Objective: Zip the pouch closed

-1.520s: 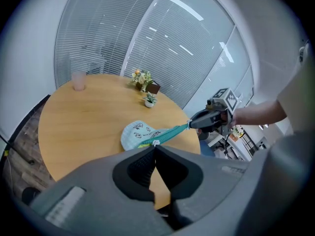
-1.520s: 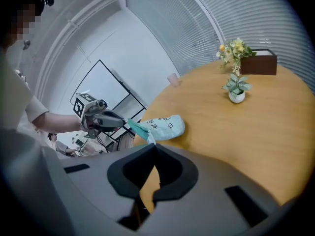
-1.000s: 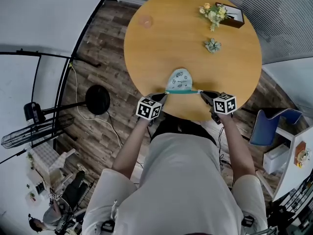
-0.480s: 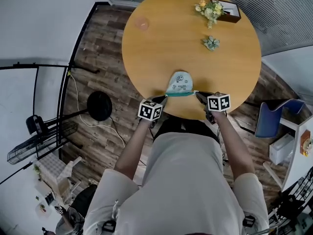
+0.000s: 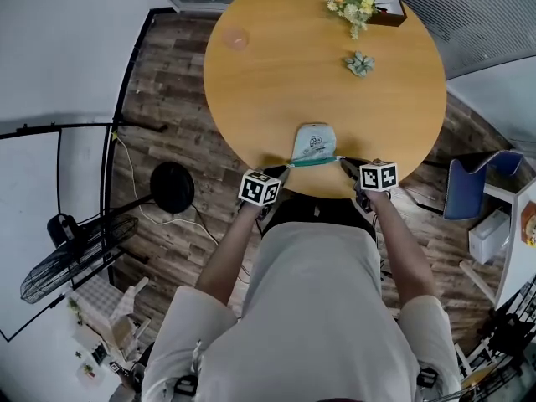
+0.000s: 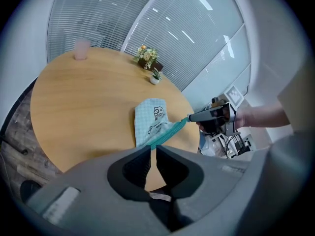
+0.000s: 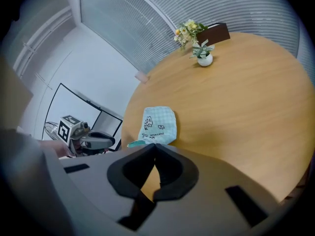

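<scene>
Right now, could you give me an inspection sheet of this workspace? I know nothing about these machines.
Surface: round wooden table, with the work at its near edge.
Job's things: pale blue checked fabric pouch lying flat, its teal zip stretched between the two claws.
Clutter: yellow flowers in a dark box, small potted plant and pink cup, all at the far side.
Grippers: left claw shut on one end of the zip; right claw shut on the other end.
Cables: one thin cable on the floor.
Surroundings: wood-plank floor, black stand fan, blue chair.
</scene>
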Available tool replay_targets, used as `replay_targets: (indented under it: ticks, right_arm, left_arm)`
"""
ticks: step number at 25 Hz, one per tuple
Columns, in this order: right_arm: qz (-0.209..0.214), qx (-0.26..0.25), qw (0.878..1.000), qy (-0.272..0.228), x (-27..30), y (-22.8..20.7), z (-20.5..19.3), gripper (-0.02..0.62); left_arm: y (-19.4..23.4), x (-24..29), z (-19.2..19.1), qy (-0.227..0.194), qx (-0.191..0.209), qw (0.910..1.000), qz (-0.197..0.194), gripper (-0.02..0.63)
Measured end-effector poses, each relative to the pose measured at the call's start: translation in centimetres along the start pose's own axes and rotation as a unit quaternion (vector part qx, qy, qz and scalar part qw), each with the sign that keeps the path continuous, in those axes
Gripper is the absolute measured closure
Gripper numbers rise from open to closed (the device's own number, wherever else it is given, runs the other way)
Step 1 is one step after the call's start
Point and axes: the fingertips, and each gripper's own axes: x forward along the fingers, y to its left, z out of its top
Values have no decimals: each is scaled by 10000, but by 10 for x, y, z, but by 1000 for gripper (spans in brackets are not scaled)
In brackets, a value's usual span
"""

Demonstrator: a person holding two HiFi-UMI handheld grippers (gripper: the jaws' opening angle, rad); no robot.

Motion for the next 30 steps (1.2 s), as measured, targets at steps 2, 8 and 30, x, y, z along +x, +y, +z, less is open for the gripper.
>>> replay_targets:
  ticks: [2,8,30]
  right_arm:
    - [-150,42,9999,13,0,-5,-8,591]
    - [-584,86,9983,18,-1,-22,-23,588]
    - [-492,-726,9922,-890,-91,-5,-40,532]
  left_arm:
    - [2,-3,-2,-1,19,10000,-25,583]
    - [12,-14,-7,-55,18,10000,-46,583]
    - [-67,-71,8,-1382,-192,9901,133,584]
